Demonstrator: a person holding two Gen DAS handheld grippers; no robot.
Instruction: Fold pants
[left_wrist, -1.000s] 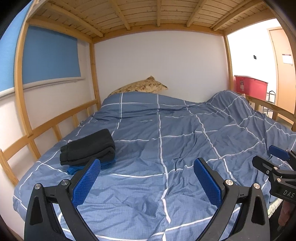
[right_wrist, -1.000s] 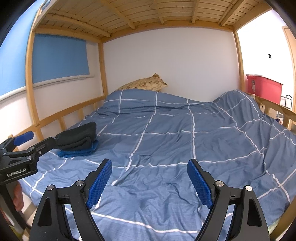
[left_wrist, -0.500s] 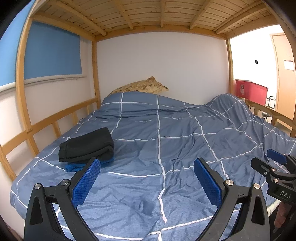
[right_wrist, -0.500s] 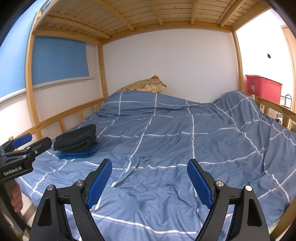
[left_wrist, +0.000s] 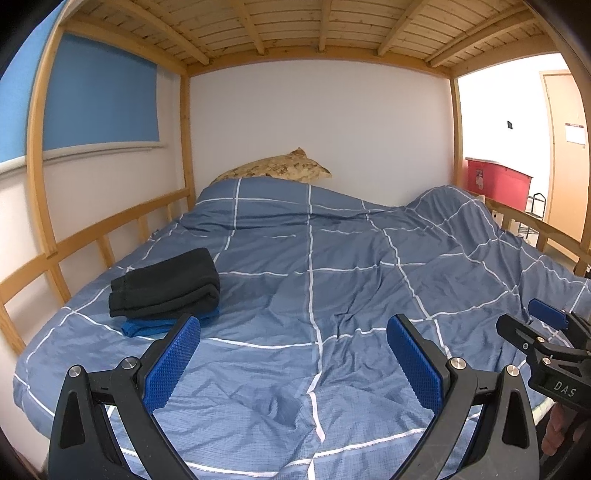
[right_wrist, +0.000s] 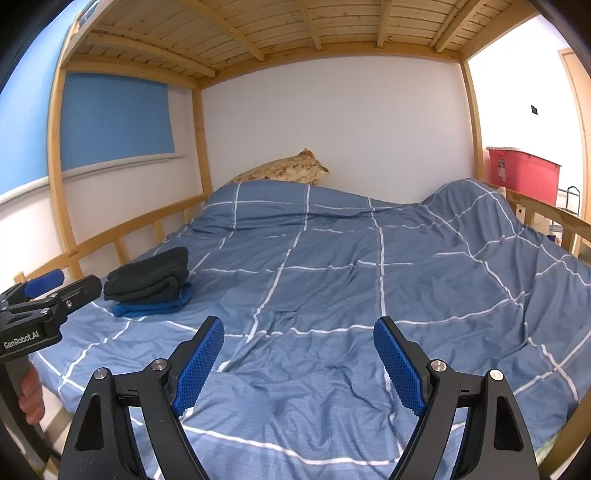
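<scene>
In the left wrist view, the left tongs (left_wrist: 293, 352) are held wide apart with nothing between them, above the near edge of the bed (left_wrist: 369, 258). The folded black pants (left_wrist: 166, 284) are seen resting on a folded blue garment (left_wrist: 147, 326) near the bed's left edge, beside the wooden rail (left_wrist: 92, 240). The right tongs (left_wrist: 543, 328) are glimpsed at the right. In the right wrist view, the right tongs (right_wrist: 298, 360) are likewise spread apart and empty; the pants (right_wrist: 147, 275) lie near the left edge, with the left tongs (right_wrist: 55, 291) beside them, and a pillow (right_wrist: 288, 170) is seen at the far edge.
</scene>
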